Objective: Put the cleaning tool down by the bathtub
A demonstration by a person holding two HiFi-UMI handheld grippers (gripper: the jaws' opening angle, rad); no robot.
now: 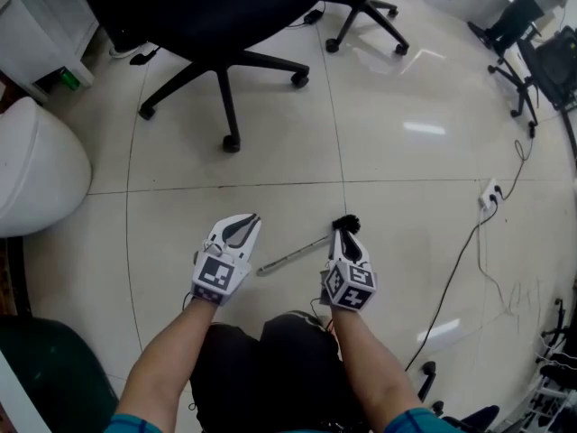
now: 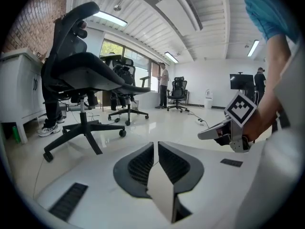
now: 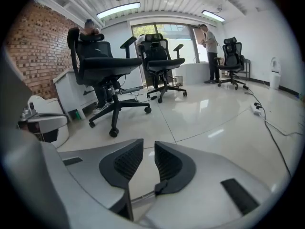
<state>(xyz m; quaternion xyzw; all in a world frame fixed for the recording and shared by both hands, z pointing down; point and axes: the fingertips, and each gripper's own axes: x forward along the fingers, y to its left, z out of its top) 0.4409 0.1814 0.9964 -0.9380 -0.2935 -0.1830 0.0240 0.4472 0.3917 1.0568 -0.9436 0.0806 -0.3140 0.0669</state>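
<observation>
cleaning tool (image 1: 293, 255): long slim silver handle, small black bristly head

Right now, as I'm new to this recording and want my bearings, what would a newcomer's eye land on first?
Two marker-cubed grippers hang low over the glossy tiled floor, left claw shut, right claw open. Beneath the right claw lies the cleaning tool, a metal-handled brush with a black head. A big black office chair fills the top, and the white bathtub curves in at the left edge.
</observation>
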